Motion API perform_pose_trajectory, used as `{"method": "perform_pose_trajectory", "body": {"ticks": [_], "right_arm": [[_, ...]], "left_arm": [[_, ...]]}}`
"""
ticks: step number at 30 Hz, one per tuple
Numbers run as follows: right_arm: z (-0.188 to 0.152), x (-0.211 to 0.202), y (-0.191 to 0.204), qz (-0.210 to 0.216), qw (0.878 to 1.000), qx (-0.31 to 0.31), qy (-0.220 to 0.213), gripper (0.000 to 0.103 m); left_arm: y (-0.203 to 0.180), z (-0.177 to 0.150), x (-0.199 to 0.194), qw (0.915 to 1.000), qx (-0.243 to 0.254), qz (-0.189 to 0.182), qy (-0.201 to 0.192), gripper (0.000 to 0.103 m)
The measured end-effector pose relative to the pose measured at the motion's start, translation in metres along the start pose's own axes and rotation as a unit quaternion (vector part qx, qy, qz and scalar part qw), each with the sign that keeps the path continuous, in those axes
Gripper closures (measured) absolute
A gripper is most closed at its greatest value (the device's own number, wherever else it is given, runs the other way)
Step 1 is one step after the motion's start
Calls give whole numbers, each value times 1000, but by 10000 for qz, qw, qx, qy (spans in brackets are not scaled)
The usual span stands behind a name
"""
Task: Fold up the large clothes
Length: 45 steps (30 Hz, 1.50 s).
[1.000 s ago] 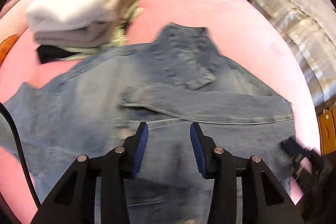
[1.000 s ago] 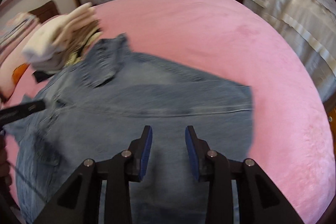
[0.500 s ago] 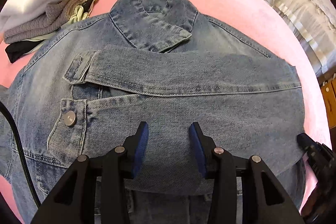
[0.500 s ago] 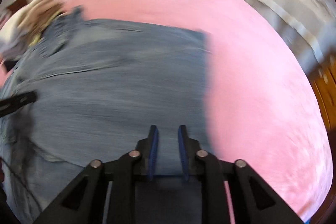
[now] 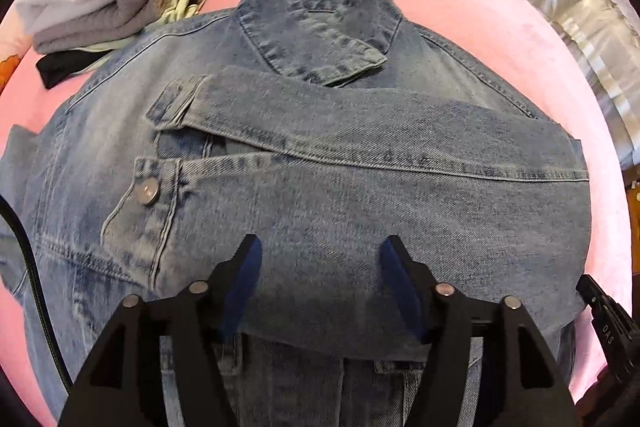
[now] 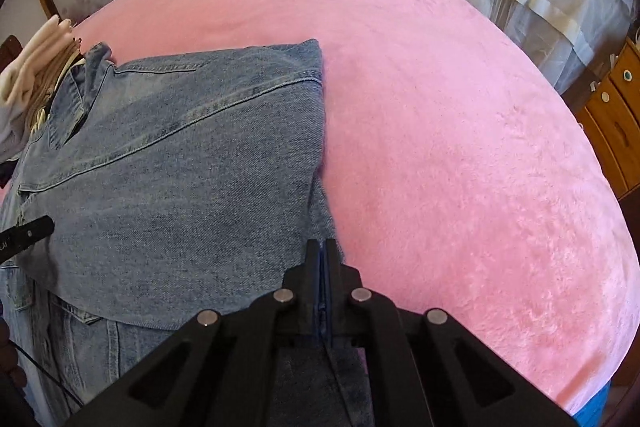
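Right tongs point(image 6: 325, 259) clenched on denim jacket point(image 5: 320, 187) right edge, left tongs point(image 5: 320, 263) released above it, bare pink bed point(image 6: 460, 147) rightward

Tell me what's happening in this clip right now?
A person with two handheld grippers is folding a denim jacket on a pink bedspread. Both sleeves lie folded across its back. The right gripper is shut at the jacket's right edge, apparently pinching the denim. The left gripper hangs open over the lower back. A stack of folded clothes sits by the collar.
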State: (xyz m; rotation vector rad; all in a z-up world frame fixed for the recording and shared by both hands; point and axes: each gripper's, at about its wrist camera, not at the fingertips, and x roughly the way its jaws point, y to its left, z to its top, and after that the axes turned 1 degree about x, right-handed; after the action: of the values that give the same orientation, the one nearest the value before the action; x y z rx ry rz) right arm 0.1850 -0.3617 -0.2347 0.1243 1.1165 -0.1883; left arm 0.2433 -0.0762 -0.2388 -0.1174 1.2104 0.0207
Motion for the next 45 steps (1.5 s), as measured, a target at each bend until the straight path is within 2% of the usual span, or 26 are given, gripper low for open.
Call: {"method": "perform_pose_trajectory", "body": {"ticks": [1,5,9,12,17,23,27,32,39,42,45], "right_arm": [[0,-1,0,3,10000,-21,4,102],[2,-3,2,34,10000,-61,36,101],[2,-9,5,132,9999,-58,95,101],[4,-20,8,222,9997,-103,99,101],[10,-49,14,423,9988,-219,83,101],[19,-90,30,711,9965,-429,33,101],[25,-121,44,962,9932,-647,39,100],[27,-169,76,1343,9833,-1229,-21,100],[16,-225,139,1868,9578,-2170,-251,100],[9,-238,172,1963,9503,-2395,-327,100],[3,-243,208,2031,9467,-2486,-257,100]], "left_arm": [[-1,0,-1,9999,-7,108,17,33],[-3,-3,-6,9994,46,348,12,32],[0,-9,-18,9999,-56,136,-40,32],[1,-12,-31,9997,-114,200,-68,32],[-5,-19,-74,9987,-32,431,-267,34],[-14,-19,-127,9987,-111,259,-425,34],[-13,-20,-172,9980,-406,-33,-480,34],[-4,-30,-230,9964,-580,29,-623,34],[52,-49,-289,9904,-1050,313,-846,34],[94,-57,-303,9871,-1230,396,-942,34],[152,-65,-310,9838,-1465,437,-938,34]]}}
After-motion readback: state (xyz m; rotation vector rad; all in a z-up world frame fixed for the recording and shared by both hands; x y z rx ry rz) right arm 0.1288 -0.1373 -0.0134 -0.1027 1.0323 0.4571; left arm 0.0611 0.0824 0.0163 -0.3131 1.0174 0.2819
